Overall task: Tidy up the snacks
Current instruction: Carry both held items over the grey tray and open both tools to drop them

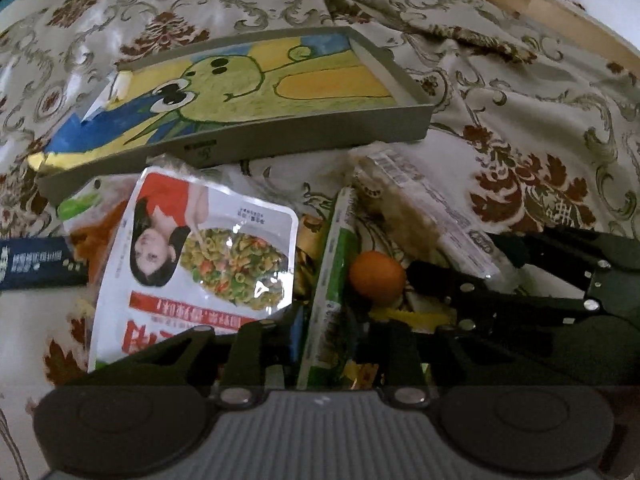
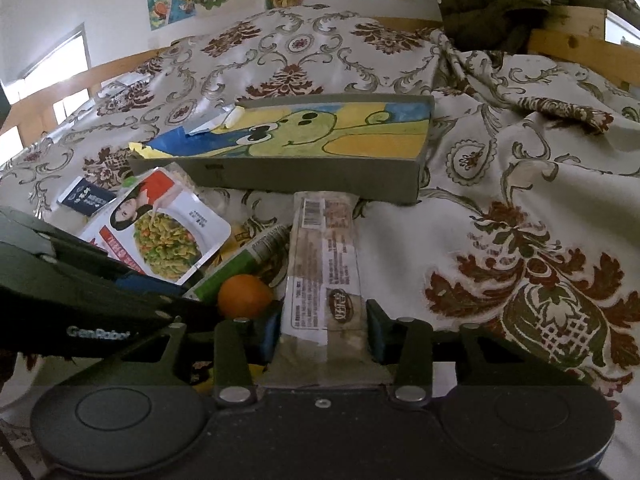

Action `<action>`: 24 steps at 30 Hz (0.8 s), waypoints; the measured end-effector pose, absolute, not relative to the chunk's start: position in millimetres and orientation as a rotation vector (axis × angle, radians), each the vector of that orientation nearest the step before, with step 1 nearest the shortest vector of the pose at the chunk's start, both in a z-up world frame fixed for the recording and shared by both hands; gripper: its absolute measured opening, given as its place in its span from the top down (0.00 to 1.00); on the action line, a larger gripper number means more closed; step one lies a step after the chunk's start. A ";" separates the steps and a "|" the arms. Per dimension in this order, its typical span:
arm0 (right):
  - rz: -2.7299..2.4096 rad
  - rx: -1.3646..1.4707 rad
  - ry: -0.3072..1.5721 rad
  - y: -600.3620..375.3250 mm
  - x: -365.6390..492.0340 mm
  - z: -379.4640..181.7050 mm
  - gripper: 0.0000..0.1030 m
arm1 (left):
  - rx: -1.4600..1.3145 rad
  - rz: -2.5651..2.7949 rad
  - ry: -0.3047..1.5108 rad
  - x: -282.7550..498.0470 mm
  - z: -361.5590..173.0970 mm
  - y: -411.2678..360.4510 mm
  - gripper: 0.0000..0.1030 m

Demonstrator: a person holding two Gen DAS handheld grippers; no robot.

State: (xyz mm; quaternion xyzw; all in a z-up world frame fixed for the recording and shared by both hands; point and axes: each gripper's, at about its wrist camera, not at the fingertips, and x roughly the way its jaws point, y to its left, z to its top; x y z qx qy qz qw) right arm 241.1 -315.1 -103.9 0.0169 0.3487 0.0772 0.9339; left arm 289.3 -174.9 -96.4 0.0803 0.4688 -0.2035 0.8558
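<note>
While the right gripper (image 2: 322, 330) squeezes the near end of a long clear snack bar (image 2: 324, 264), the bar points straight away from it toward the grey box (image 2: 280, 172), and its far end nearly touches the box's front wall. The box lies flat on the flowery cloth (image 2: 520, 216) and has only a green cartoon drawing (image 1: 240, 84) on its floor; no snack is seen in it. The left gripper (image 1: 326, 332) is pinched on a thin green packet (image 1: 334, 280), which also points toward the box. An orange ball (image 1: 376, 278) sits between the two long packs. A white pouch (image 1: 200, 264) showing noodles lies left of the green one.
</note>
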 end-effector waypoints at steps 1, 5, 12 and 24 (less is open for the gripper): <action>0.158 0.041 0.712 -317.1 242.3 -103.6 0.58 | 0.184 -0.432 0.981 289.0 -96.7 -176.5 0.79; 0.158 0.055 0.707 -317.3 242.1 -103.3 0.60 | 0.214 -0.442 0.962 283.7 -95.6 -179.0 0.81; 0.124 -0.151 0.683 -299.4 234.4 -97.3 0.61 | 0.172 -0.371 0.941 273.5 -89.2 -171.3 0.82; 0.075 -0.275 0.511 -291.0 219.6 -80.5 0.61 | 0.086 -0.329 0.828 258.8 -55.3 -154.9 0.82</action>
